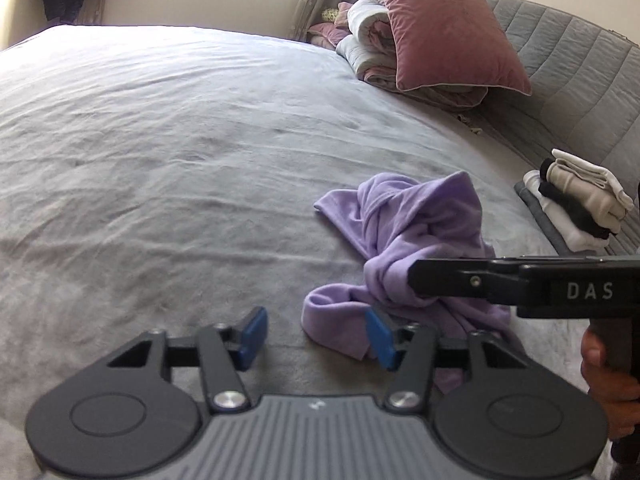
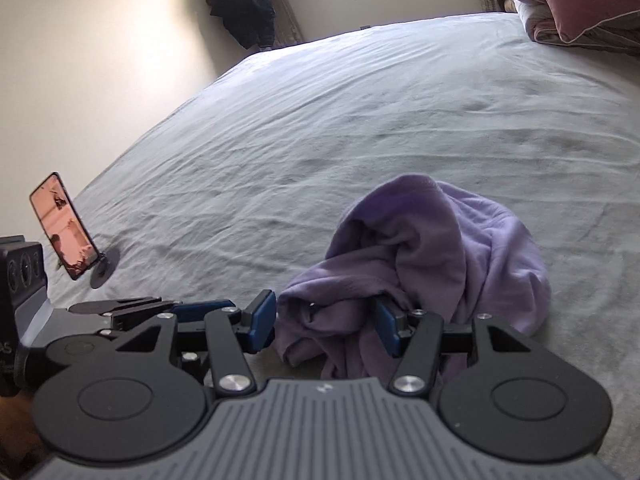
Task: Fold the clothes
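Observation:
A crumpled lilac garment [image 1: 412, 232] lies in a heap on the grey bed sheet [image 1: 180, 160]. My left gripper [image 1: 316, 338] hovers at the heap's near left edge. Its blue pads stand apart, and only a low fold of the cloth reaches in beside the right pad. My right gripper [image 1: 414, 280] comes in from the right with its tip pushed into the heap. In the right wrist view the lilac garment [image 2: 440, 248] bunches loosely between the right gripper's [image 2: 324, 324] wide-set pads. The left gripper [image 2: 192, 307] shows there from the side, low at the left.
A stack of folded clothes [image 1: 576, 208] sits at the bed's right edge by the grey quilted headboard [image 1: 580, 60]. A pink pillow [image 1: 448, 28] leans on a folded duvet [image 1: 368, 40]. A phone on a stand [image 2: 64, 228] is at the left. A hand [image 1: 604, 380] holds the right gripper's handle.

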A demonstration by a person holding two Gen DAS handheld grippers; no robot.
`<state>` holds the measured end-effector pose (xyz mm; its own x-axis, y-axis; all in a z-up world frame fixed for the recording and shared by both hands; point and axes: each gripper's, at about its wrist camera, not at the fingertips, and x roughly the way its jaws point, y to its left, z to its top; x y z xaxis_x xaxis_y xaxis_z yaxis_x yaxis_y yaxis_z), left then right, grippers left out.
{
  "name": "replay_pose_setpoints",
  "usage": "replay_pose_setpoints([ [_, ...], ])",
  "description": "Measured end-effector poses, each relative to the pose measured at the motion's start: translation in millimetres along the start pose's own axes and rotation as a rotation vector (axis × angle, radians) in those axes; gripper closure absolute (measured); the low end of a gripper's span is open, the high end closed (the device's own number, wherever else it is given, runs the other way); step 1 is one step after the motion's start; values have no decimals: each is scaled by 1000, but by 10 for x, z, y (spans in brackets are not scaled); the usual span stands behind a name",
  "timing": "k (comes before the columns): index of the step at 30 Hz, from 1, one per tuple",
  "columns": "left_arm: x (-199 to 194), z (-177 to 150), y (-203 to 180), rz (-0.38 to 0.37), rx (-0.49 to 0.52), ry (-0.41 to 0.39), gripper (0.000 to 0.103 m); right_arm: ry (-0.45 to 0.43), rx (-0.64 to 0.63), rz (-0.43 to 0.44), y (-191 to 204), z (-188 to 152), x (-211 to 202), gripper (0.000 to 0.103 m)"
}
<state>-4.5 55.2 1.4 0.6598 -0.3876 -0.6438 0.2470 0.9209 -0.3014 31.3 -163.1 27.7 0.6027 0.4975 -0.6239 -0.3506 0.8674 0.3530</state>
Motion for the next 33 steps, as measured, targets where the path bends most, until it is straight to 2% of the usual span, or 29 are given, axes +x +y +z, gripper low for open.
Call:
replay_pose_setpoints([
  [2,48,-10,-27,-20,-1,10,74,-7,9,-4,-29,-6,11,45],
  [3,61,-10,-46,-28,-4,13,89,-9,14,-3,-45,-8,2,45],
  [4,70,-8,-65,-36,-8,15,98,-13,17,-2,-61,-7,-22,45],
  [9,-53,105,-121,-95,-79,-55,99,-51,11,-9,-115,2,-201,45],
  [14,-186,226,-129,-113,-141,-116,99,-70,18,-10,-173,-11,-348,45],
  [19,-345,316,-157,-166,-180,-160,100,-76,-27,-1,-79,-36,-364,45],
  [24,-499,365,-224,-248,-196,-186,100,-85,-56,-3,-11,-57,-335,45],
  [30,-600,361,-355,-347,-182,-195,100,-136,-72,6,28,-26,-336,46],
  [33,-624,349,-408,-363,-168,-201,100,-154,-78,10,28,-23,-333,49],
])
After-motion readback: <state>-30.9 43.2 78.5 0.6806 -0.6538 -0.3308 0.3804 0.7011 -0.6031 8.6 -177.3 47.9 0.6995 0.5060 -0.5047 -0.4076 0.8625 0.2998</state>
